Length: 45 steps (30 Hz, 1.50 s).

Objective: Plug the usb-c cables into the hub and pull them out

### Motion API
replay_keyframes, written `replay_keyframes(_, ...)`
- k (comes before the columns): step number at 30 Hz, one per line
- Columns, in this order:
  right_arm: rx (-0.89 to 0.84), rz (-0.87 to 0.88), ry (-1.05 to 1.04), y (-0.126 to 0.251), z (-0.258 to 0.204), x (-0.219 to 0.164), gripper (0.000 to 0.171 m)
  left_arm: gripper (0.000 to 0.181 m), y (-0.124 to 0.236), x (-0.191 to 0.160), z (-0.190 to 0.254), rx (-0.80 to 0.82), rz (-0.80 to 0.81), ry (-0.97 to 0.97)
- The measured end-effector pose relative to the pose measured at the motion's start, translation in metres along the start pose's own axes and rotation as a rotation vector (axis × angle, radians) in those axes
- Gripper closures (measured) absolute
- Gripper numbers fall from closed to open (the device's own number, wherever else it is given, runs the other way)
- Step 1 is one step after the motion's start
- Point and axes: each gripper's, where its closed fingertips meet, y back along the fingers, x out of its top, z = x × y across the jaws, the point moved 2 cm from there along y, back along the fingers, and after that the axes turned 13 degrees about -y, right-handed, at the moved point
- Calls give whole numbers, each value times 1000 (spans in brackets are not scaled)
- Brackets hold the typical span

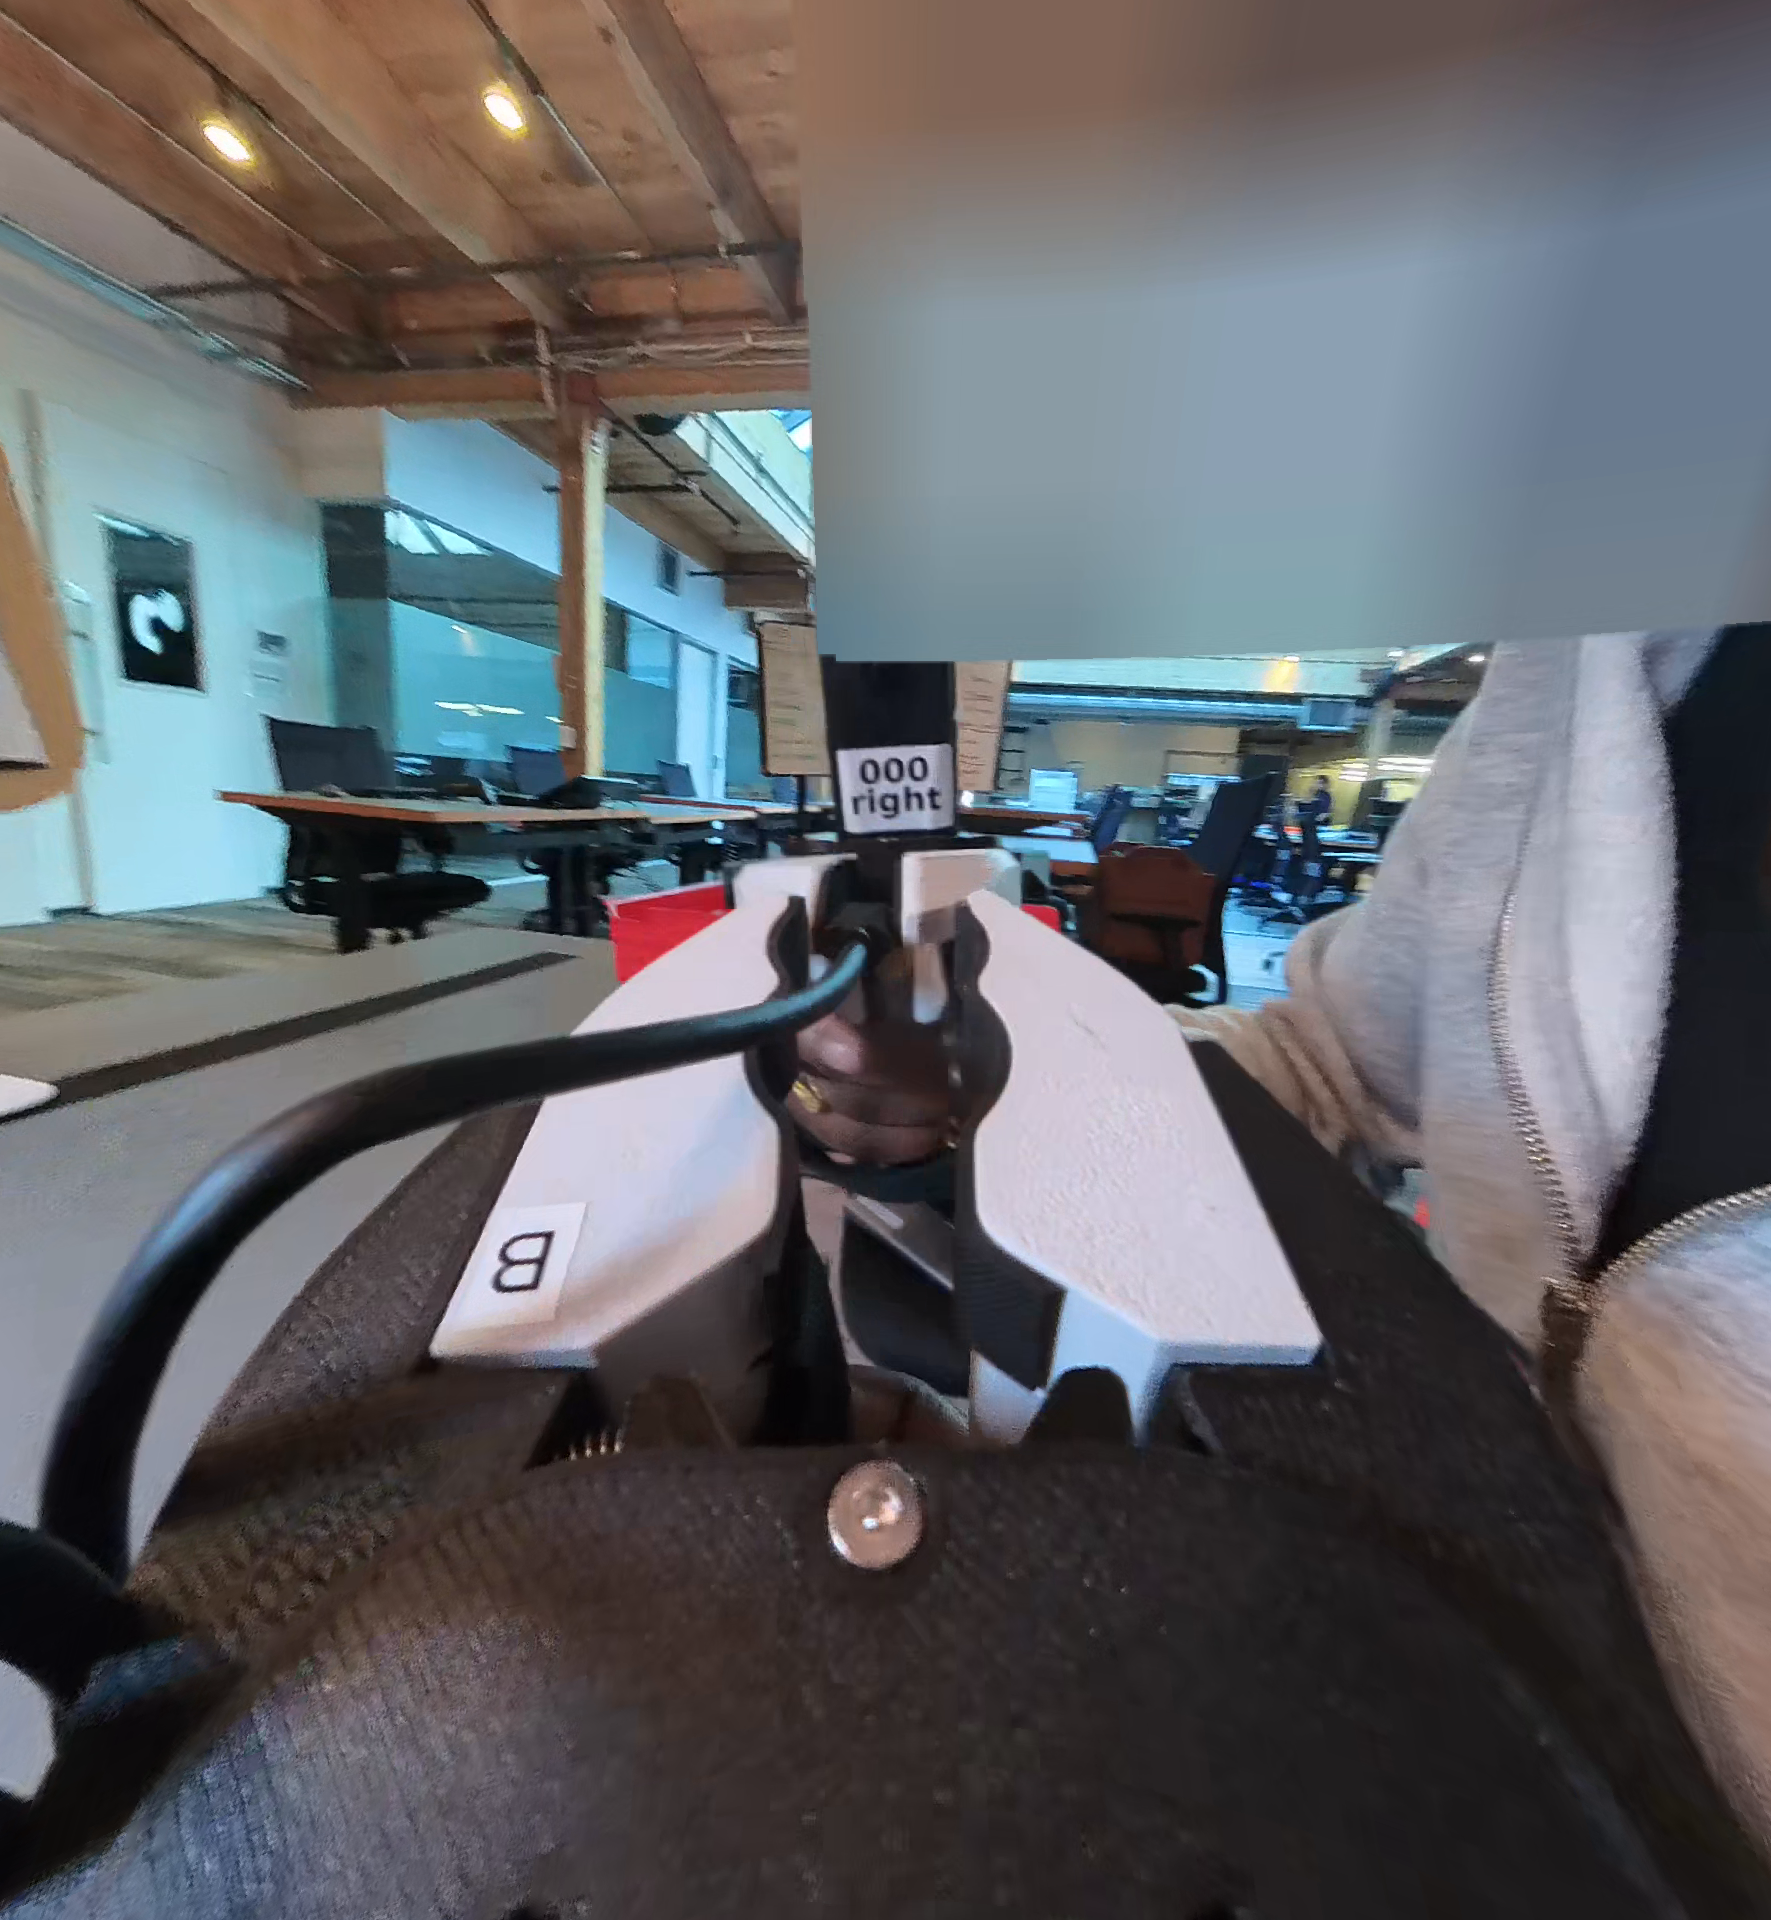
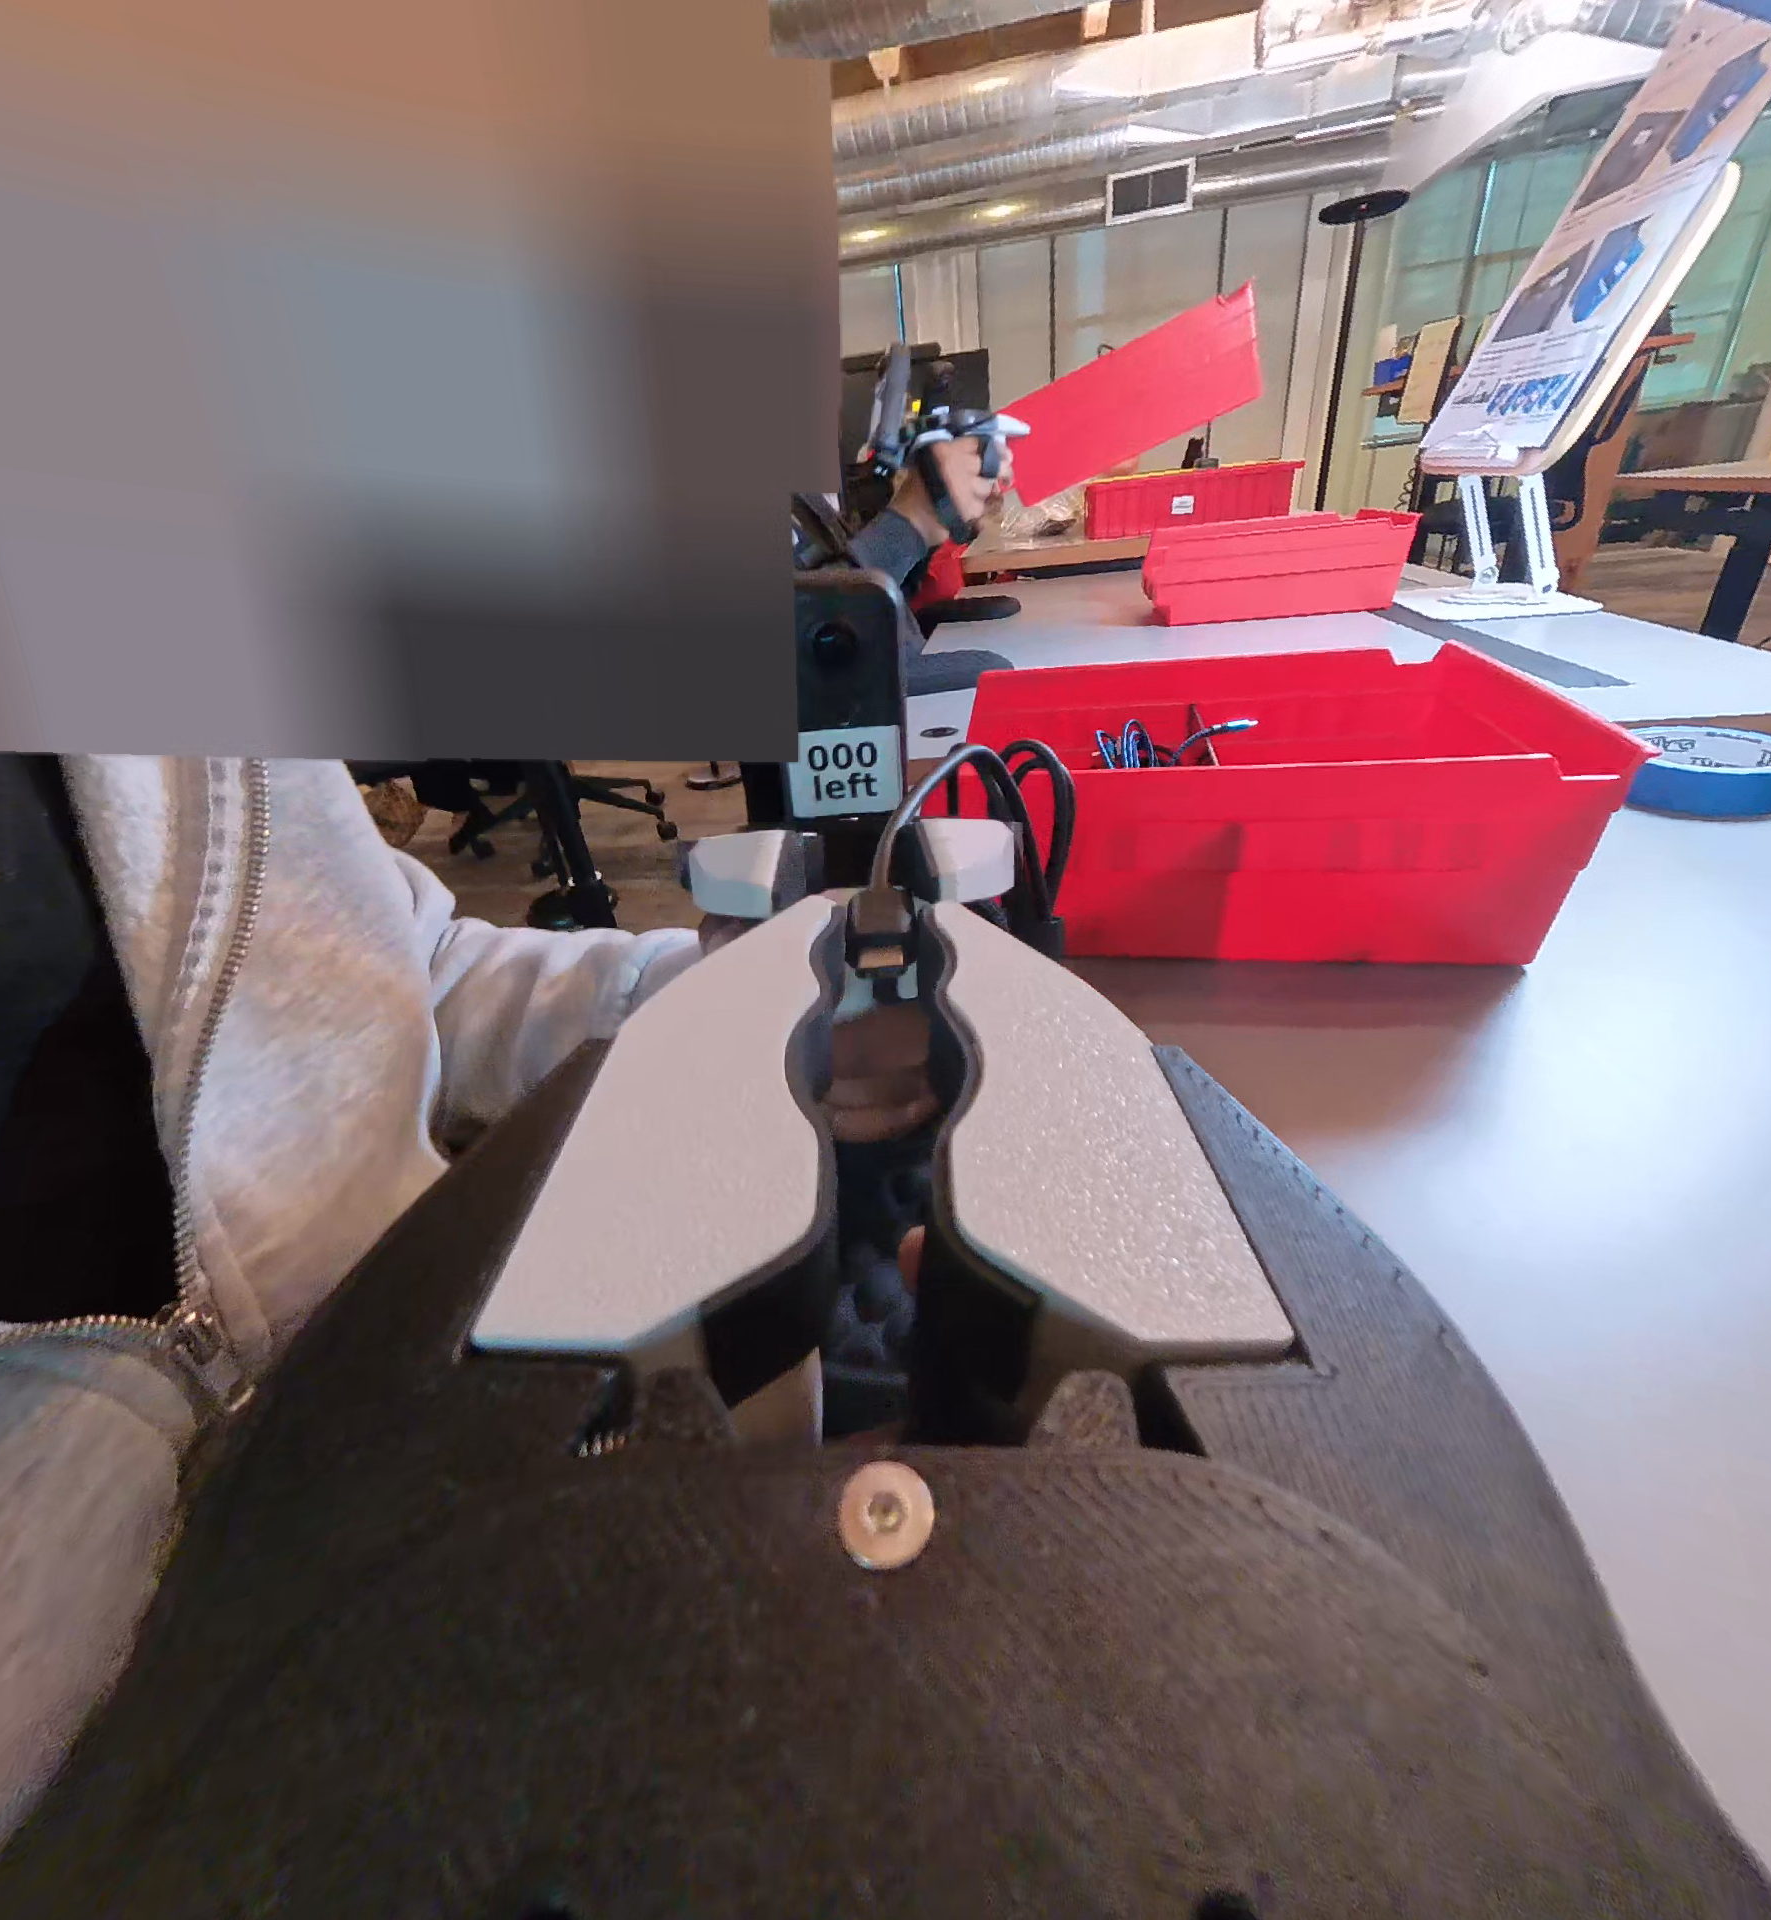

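Note:
The two grippers face each other tip to tip above the grey table [image 2: 1535, 1195]. My left gripper [image 1: 879, 920] is shut on the black USB-C plug [image 1: 850, 923]. Its thick black cable [image 1: 445, 1070] trails back over the left finger and loops down to the left. In the right wrist view the plug [image 2: 876, 923] points its metal tip at me. My right gripper [image 2: 881, 930] is shut on a slim grey piece, the hub [image 2: 858, 1000], mostly hidden between the fingers. The tip sits at the hub's end with its metal showing. The cable [image 2: 964, 756] arcs off to the right.
A red bin [image 2: 1276, 883] holding blue cables [image 2: 1130, 743] stands just right of the grippers, with black cable loops [image 2: 1026, 821] against its side. A blue tape roll [image 2: 1717, 774] and more red bins [image 2: 1276, 566] lie beyond. A person's grey hooded sleeve [image 2: 289, 1039] is close by. Both grippers' tips are close together, under 4 cm apart.

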Motion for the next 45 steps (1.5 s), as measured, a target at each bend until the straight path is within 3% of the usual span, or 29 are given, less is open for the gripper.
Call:
replay_keyframes(13, 52, -36, -58, 1, -2, -5, 159, 168, 2, -5, 1, -34, -23, 23)
replay_keyframes(32, 34, -73, -41, 2, -1, -7, 159, 168, 4, -9, 1, -27, -61, -1)
replay_keyframes(38, -3, -44, 17, 8, 2, -2, 150, 168, 7, -6, -4, 1, -44, 9)
replay_keyframes(41, -14, -55, 41, 5, 1, -5, 159, 168, 5, -9, -1, -10, -61, 0)
replay_keyframes(45, -13, -72, 66, 7, -1, -5, 159, 168, 4, -10, 0, -19, -70, 13)
